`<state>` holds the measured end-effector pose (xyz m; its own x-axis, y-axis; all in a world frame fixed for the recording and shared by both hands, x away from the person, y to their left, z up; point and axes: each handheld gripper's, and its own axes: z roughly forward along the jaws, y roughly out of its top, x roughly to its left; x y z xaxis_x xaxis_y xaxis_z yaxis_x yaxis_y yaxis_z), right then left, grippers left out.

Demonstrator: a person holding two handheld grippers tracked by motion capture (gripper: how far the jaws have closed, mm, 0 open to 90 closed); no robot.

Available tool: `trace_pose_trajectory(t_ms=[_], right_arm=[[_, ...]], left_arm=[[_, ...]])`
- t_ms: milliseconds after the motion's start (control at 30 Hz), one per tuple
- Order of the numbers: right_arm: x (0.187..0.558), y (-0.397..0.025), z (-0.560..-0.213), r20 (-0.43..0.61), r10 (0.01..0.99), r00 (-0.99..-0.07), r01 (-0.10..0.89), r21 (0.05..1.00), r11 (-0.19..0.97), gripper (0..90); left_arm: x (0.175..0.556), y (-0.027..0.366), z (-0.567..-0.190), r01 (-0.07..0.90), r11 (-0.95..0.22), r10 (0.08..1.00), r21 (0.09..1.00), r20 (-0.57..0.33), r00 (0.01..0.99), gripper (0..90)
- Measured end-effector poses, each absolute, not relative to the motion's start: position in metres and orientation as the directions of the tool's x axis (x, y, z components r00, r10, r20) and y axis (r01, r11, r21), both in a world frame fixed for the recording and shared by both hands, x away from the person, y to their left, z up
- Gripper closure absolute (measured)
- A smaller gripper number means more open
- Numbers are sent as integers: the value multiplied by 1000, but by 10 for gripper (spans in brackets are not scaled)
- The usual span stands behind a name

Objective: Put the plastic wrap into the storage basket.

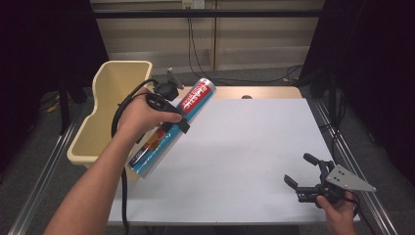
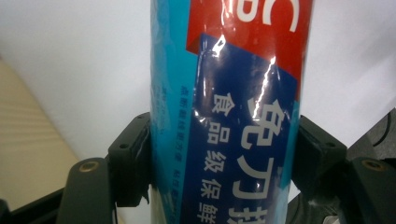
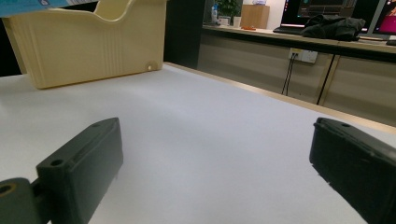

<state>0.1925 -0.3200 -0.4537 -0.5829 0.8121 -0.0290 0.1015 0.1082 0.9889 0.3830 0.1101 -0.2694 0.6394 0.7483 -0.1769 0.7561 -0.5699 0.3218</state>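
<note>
The long cylindrical roll in glossy blue, teal and red printed wrap [image 1: 171,128] is off the desk, held tilted in the air with its lower end just beside the near corner of the cream plastic bin [image 1: 105,110] and its upper end pointing toward the desk's far edge. The left tongs [image 1: 180,119] are clamped across its middle; in the left gripper view both black jaws press against the wrap on either side of the roll [image 2: 229,121]. The bin stands at the left edge of the white desk [image 1: 244,147]; what its interior holds cannot be told.

The right tongs [image 1: 303,175] rest low near the front right corner, jaws spread wide with nothing between them.

Assessment: pick-up is complete and the roll is in transit. Placement, probably into the bin, and release remain outstanding.
</note>
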Motion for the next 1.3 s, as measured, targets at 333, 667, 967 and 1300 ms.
trace_pose_trajectory(t_ms=[333, 667, 967, 1300], right_arm=[[192, -320, -454, -33, 810, -586, 100, 989, 113, 24], [192, -320, -454, -39, 810, -585, 100, 988, 120, 24], [192, -320, -453, -34, 812, -583, 100, 988, 113, 24], [192, -320, -453, -38, 810, -585, 99, 988, 118, 24]], left_arm=[[385, 138, -259, 800, -519, 798, 302, -165, 580, 320], [384, 158, -254, 835, -470, 836, 288, -159, 525, 321], [384, 174, -248, 867, -410, 871, 282, -159, 464, 320], [381, 193, -245, 886, -370, 894, 279, -151, 422, 321]])
